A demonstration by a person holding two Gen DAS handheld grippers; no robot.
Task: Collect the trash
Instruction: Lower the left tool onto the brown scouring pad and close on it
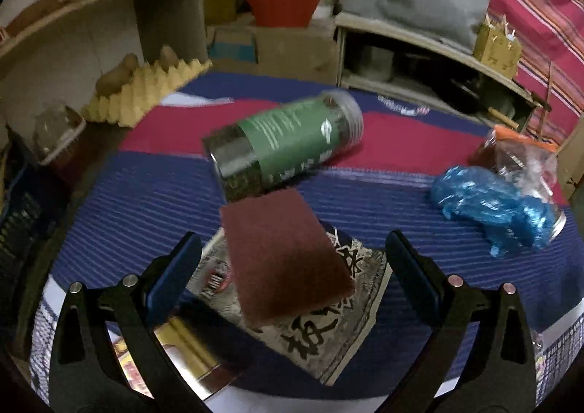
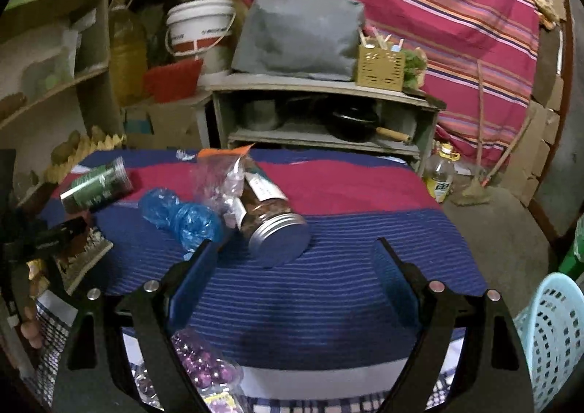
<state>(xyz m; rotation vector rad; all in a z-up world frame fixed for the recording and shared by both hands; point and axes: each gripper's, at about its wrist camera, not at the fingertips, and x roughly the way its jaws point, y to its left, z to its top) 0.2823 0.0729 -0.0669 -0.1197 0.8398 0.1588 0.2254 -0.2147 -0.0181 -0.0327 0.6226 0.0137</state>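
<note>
Tilting down over table [image 1: 146,194], left tool [image 1: 292,267] gaping, right tool [image 2: 292,267] gaping

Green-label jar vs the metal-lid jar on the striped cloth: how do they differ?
The green-label jar lies bare, apart from other items; the metal-lid jar lies tangled with a clear plastic bag and beside a crumpled blue bag. The green-label jar has a clear cap and dark contents; the metal-lid jar has a silver screw lid, a white label and brownish contents. Both are clear, cylindrical and lying on their sides on the cloth.
</note>
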